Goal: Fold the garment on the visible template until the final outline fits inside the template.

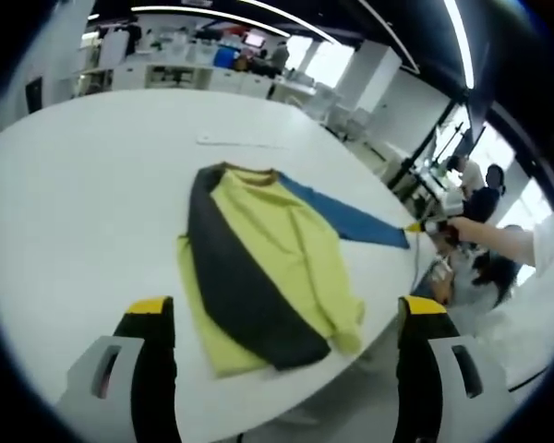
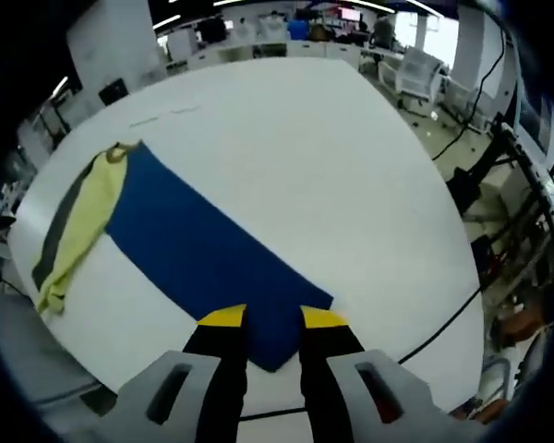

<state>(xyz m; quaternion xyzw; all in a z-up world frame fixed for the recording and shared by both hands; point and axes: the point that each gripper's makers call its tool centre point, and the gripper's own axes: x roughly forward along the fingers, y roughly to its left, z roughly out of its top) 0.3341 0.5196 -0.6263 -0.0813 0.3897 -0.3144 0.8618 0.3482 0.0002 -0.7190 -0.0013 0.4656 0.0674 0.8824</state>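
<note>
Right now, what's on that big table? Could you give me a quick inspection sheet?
Surface: round white table.
Job's things: yellow, grey and blue garment lying flat, blue sleeve stretched out; template nothing seen.
Clutter: faint thin strip near the far edge.
Grippers: left claw open above the table; right claw closed on the sleeve's end.
Cables: black cable on the floor.
Surroundings: office desks, chairs, people standing.

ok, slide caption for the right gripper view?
Right gripper closed on the cuff of the blue sleeve of a yellow, grey and blue garment on the white table.
</note>
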